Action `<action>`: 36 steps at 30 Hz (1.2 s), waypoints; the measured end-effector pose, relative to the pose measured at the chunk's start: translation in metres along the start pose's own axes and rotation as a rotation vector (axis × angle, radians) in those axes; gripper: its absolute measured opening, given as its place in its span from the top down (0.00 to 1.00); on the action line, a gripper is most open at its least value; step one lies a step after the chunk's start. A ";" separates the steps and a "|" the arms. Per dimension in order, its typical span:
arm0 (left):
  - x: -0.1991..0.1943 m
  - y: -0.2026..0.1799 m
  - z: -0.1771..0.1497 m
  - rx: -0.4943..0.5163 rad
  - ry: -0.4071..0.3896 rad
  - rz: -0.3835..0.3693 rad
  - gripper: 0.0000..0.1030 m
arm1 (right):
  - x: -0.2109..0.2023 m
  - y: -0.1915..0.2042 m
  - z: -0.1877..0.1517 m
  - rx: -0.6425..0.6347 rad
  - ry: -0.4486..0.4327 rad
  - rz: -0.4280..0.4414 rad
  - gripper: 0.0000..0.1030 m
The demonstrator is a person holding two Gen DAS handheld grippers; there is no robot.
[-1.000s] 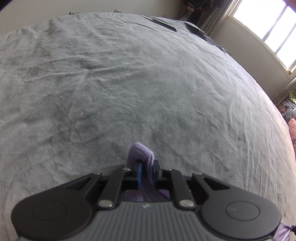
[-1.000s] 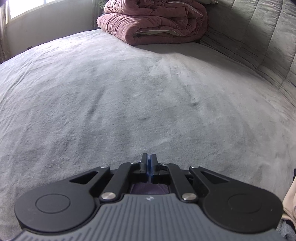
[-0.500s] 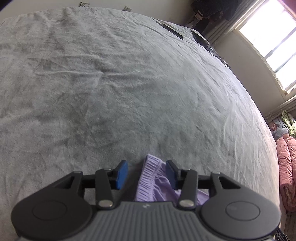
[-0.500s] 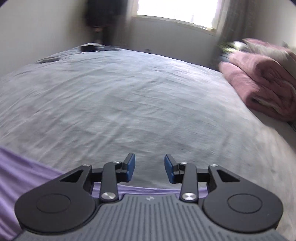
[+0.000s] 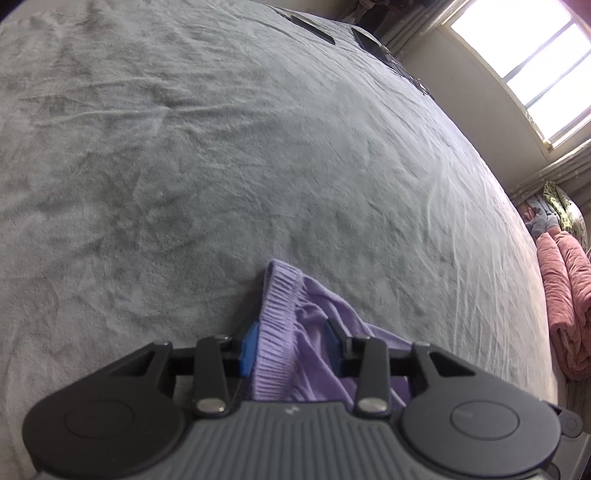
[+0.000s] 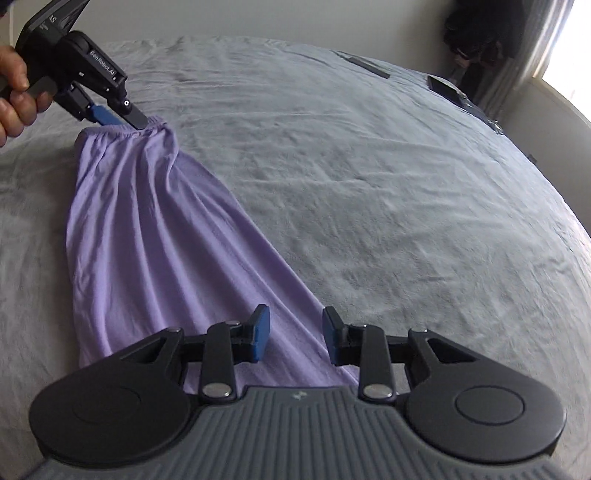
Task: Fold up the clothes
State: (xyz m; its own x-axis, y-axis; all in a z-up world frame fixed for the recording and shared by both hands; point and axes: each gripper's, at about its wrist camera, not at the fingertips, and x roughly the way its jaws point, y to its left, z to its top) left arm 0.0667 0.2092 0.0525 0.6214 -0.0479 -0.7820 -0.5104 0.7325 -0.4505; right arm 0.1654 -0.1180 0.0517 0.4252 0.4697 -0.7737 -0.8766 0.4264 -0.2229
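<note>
A long lilac garment (image 6: 147, 229) lies stretched out on the grey bed (image 6: 369, 184). Its ribbed waistband (image 5: 280, 295) sits between the jaws of my left gripper (image 5: 291, 341), which are apart and closing; the pads do not clamp it. The right wrist view shows that left gripper (image 6: 125, 118) at the garment's far end, held by a hand (image 6: 11, 96). My right gripper (image 6: 295, 334) hovers over the near end of the garment. Its jaws are apart and closing, with the cloth lying under and between them.
A folded pink duvet (image 5: 565, 302) lies at the bed's right edge below a bright window (image 5: 524, 55). Flat dark objects (image 6: 364, 64) rest at the bed's far end, and dark clothing (image 6: 476, 33) hangs in the corner.
Both grippers went from shut to open, then narrowed a little. The left let go of the bunched waistband. The right swung round from facing the pink duvet to looking along the garment.
</note>
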 end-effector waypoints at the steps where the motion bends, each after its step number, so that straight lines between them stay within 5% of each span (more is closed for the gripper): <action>1: -0.001 0.000 -0.001 0.007 0.000 0.004 0.69 | 0.004 -0.001 0.002 -0.003 0.012 0.013 0.69; 5: -0.004 -0.002 -0.005 0.060 -0.012 0.030 0.78 | 0.018 -0.001 0.002 -0.033 0.088 0.074 0.69; 10: -0.007 -0.005 -0.007 0.106 -0.023 0.034 0.86 | 0.018 0.005 0.001 -0.050 0.092 0.110 0.98; 36: -0.020 0.000 -0.014 0.115 -0.081 0.096 0.93 | 0.011 -0.010 0.020 -0.012 -0.044 -0.083 1.00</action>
State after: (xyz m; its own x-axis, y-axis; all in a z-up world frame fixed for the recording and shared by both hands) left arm 0.0463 0.2007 0.0625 0.6215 0.0776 -0.7795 -0.5009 0.8044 -0.3193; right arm 0.1831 -0.1022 0.0573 0.5056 0.4667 -0.7256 -0.8406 0.4559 -0.2925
